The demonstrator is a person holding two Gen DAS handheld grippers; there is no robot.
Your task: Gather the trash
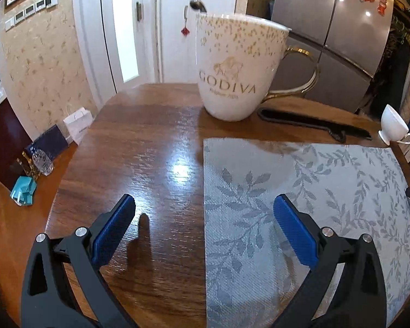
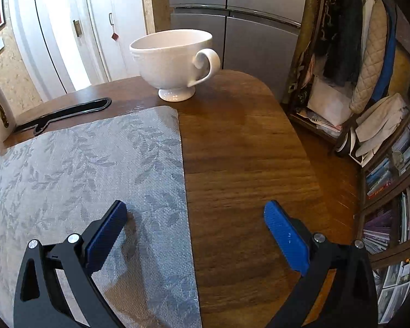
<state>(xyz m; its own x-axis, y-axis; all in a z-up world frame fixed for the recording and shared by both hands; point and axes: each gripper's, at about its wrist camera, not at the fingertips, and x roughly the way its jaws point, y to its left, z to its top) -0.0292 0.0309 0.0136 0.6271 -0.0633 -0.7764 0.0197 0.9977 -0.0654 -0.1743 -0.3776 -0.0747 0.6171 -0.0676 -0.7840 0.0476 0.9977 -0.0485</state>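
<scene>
My left gripper (image 1: 205, 205) is open and empty, low over the wooden table (image 1: 139, 147), straddling the left edge of a grey leaf-patterned placemat (image 1: 314, 191). A white Godiva mug (image 1: 237, 65) with a gold handle stands ahead of it. My right gripper (image 2: 195, 210) is open and empty, over the right edge of the same placemat (image 2: 82, 158). A white footed cup (image 2: 175, 60) stands ahead of it on the table (image 2: 246, 150). A flat black knife-shaped object (image 1: 314, 123) lies behind the placemat; it also shows in the right wrist view (image 2: 65, 113). No loose trash shows on the table.
Bags and a plastic bottle (image 1: 42, 161) lie on the floor to the left, with a teal bag (image 1: 24, 191). A steel fridge (image 2: 246, 22) stands behind the table. A coat rack (image 2: 363, 54) and bookshelves (image 2: 396, 205) stand at the right.
</scene>
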